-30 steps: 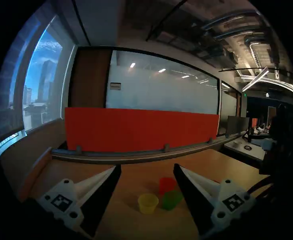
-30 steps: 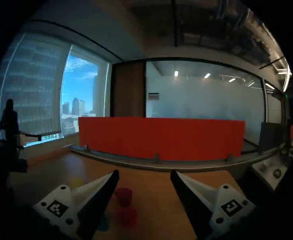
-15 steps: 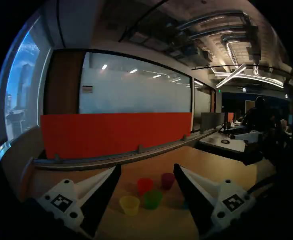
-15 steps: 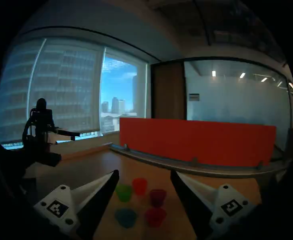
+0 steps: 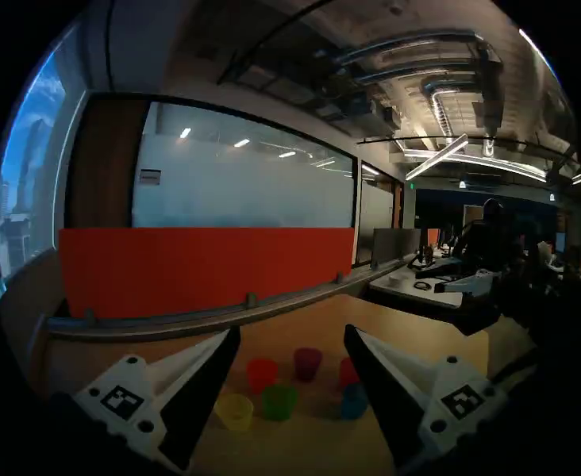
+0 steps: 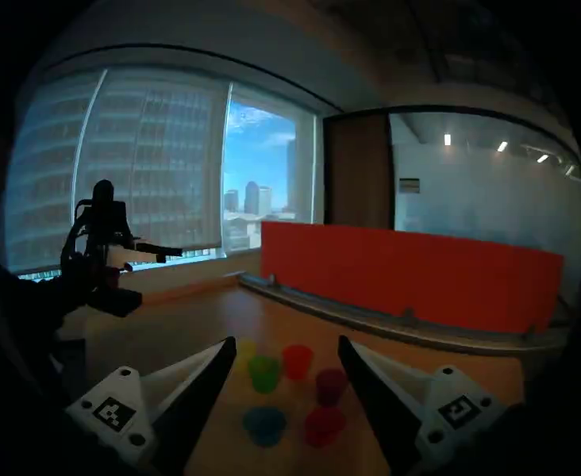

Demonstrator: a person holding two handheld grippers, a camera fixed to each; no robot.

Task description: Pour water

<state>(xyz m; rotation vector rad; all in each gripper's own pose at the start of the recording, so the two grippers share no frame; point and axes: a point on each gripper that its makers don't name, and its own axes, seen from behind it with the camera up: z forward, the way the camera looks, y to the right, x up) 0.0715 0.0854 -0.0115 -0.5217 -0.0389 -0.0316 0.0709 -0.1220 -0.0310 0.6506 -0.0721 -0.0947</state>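
Wooden table extended ahead of and beneath both grippers. At its far edge, well beyond the fingertips, stood an orange divider screen, with a frosted glass wall behind it. In the right gripper view a tall window rose ahead of the left finger.

Left gripper was held above the table with its jaws spread wide and nothing between the pads. Right gripper was held likewise, parted and empty.

Six small cups, the task's vessels, stood upright in a loose cluster on the table, framed in the gap between the fingers in both views and touched by neither gripper. From the left gripper:
- the yellow cup sat just beside the left finger's inner edge;
- the green cup was next to it;
- the orange cup and purple cup lay farther out;
- the red cup and blue cup were close against the right finger.

From the right gripper the blue and red cups lay nearest and the yellow farthest. Whether any cup held water could not be told.
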